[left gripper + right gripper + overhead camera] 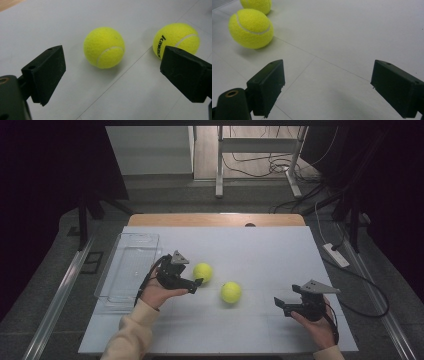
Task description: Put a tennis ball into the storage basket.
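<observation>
White table [280,250] under me, clear tray [131,251] at my left, 2 yellow tennis balls [203,272] mid-table. My left claw [198,285] gapes, empty, just short of the nearer ball (right claw [280,304] idles spread). Next: straddle, then pinch.

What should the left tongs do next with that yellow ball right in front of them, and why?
Probably ease the left tongs forward until the nearer fuzzy yellow tennis ball sits between the jaws, then close. The jaws stand wide open with nothing between them, and that ball lies just ahead on the white table, apart from the second yellow tennis ball.
</observation>
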`<control>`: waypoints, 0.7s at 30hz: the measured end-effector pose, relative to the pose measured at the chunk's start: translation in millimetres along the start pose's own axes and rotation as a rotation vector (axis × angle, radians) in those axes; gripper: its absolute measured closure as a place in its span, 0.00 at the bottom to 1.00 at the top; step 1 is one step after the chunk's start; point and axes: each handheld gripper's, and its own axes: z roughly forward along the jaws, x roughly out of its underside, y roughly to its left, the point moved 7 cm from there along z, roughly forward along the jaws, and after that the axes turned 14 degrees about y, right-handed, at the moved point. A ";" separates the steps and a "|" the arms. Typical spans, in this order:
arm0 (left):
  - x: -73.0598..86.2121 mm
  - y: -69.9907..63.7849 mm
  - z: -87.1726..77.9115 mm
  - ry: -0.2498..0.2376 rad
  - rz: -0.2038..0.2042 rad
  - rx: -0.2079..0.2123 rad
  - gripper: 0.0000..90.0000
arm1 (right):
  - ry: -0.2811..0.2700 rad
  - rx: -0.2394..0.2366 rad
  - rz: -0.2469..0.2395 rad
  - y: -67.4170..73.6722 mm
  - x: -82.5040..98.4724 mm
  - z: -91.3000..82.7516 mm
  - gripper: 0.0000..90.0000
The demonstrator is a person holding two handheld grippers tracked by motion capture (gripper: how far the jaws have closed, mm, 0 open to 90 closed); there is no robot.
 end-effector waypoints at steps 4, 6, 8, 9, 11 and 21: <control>-1.9 1.6 1.4 0.007 -0.004 -0.001 0.08 | -0.001 0.001 0.002 -0.3 -0.1 -0.3 0.13; -3.4 1.8 2.3 0.008 -0.004 0.003 0.08 | 0.000 0.001 0.003 -0.1 0.0 0.1 0.13; -3.9 2.2 3.3 0.013 -0.001 0.002 0.08 | 0.002 -0.001 0.002 0.6 0.0 0.5 0.13; -4.4 2.6 4.2 0.017 0.000 0.000 0.08 | 0.002 -0.001 0.002 0.6 0.0 0.5 0.13; -5.3 2.9 5.8 0.023 0.001 0.001 0.07 | 0.002 -0.004 0.000 1.1 0.1 0.7 0.13; -11.3 3.9 15.8 0.063 0.005 0.012 0.06 | 0.004 -0.003 -0.002 0.2 0.5 1.1 0.13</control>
